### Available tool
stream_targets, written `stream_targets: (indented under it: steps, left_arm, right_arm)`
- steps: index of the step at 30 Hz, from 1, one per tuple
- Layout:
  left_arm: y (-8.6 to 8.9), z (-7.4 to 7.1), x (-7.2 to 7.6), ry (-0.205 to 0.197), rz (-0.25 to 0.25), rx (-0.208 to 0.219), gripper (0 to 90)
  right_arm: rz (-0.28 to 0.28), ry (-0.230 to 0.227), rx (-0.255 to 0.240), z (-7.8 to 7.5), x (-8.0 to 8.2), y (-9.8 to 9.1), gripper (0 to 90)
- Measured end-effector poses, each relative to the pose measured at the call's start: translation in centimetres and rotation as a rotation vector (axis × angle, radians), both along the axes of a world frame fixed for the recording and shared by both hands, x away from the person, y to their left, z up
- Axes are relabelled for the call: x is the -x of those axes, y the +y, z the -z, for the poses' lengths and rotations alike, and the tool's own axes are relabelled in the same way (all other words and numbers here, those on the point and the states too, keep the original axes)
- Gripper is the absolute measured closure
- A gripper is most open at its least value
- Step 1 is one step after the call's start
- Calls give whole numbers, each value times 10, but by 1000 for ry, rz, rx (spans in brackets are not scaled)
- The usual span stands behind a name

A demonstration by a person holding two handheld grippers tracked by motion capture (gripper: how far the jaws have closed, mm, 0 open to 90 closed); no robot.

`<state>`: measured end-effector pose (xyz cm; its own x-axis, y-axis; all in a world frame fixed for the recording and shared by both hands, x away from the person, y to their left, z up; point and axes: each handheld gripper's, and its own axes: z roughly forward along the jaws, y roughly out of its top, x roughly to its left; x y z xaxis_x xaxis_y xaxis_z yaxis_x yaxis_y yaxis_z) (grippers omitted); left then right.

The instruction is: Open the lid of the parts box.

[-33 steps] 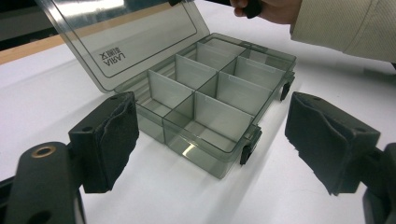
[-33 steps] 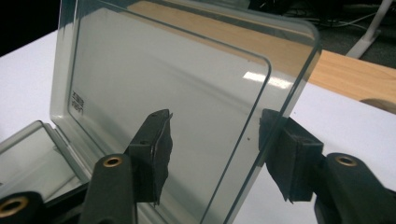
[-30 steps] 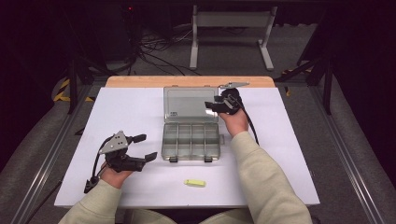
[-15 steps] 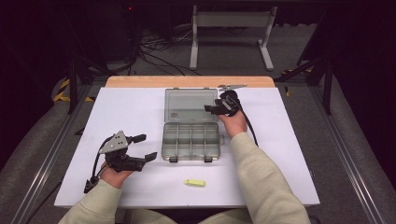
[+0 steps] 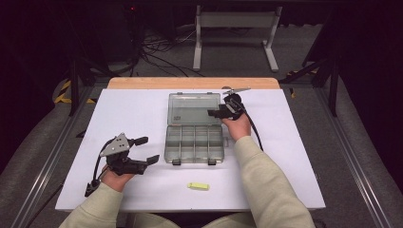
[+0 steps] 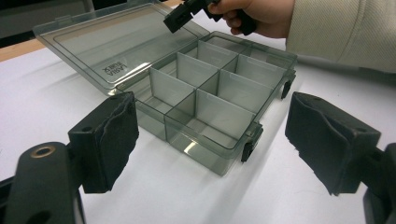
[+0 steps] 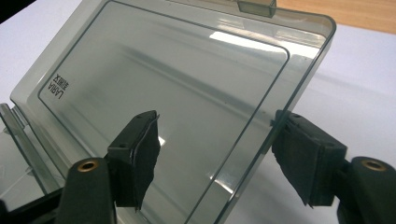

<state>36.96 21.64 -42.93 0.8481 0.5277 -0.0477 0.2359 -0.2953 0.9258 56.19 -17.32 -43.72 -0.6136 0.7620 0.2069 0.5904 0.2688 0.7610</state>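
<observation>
A smoky clear plastic organizer box (image 5: pixel 195 143) sits mid-table, with its divided compartments looking empty and its lid (image 5: pixel 194 108) swung back and propped up. My right gripper (image 5: pixel 218 109) is open at the lid's right edge. In the right gripper view the lid (image 7: pixel 177 88) rises between the spread jaws of the right gripper (image 7: pixel 217 158), one pad over the panel and the other just outside the rim. My left gripper (image 5: pixel 148 149) hovers open to the left of the box. In the left gripper view its jaws (image 6: pixel 210 140) frame the box (image 6: pixel 219 93), nothing held.
A small yellow piece (image 5: pixel 198 186) lies on the white tabletop (image 5: pixel 294 156) near the front edge, below the box. The table has a wooden strip (image 5: pixel 190 82) along its far side. Beyond it stand a metal stand and cables on the floor.
</observation>
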Motion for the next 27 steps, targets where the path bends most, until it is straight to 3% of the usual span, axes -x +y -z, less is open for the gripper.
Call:
stream_targets:
  steps: [17,22,27]
  left_arm:
    - [1,-1,0,-8,2,-3,177]
    - [2,-1,1,-8,0,-3,172]
    - [5,-2,2,-6,-1,10,162]
  right_arm:
    - [4,46,13,6,-1,0,254]
    - [39,10,49,0,3,-3,246]
    - [31,-43,5,-18,18,-10,222]
